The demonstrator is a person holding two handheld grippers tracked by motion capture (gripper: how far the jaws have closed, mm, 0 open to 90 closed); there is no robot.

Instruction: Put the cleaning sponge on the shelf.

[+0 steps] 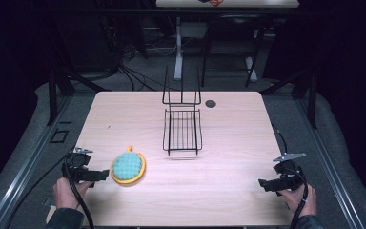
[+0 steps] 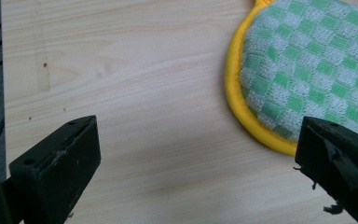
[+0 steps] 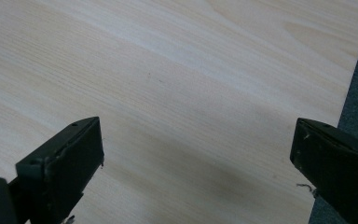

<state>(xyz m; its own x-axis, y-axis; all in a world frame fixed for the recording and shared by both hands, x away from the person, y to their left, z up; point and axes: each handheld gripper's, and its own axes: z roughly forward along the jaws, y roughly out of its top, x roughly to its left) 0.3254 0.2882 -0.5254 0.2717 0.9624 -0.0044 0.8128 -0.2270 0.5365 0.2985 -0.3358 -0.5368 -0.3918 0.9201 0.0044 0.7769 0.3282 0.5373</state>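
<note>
Inspection at the table [image 1: 228, 191]. The left gripper [image 1: 106, 174] sits at the table's 8 o'clock edge, jaws spread wide and holding nothing, its tips just beside the pot holder [image 1: 128, 167]. In the left gripper view the round pad [image 2: 307, 70], green-and-white checked with a yellow rim, lies flat at 2 o'clock from the jaws; one jaw overlaps its yellow rim in the picture, contact not confirmed. Judgement: the jaws are spread in readiness to take the pad by its rim, the flat cloth offering no other purchase.

The right gripper [image 1: 262, 184] rests at the table's 4 o'clock edge, jaws likewise released and empty over bare wood [image 3: 177, 93], well apart from the work; probably held in reserve.

A black wire rack [image 1: 182, 129] stands at the table's centre toward 12 o'clock, empty, its tall back away from the person. It is the likely destination. A small dark disc [image 1: 210, 103] lies just beside the rack.
</note>
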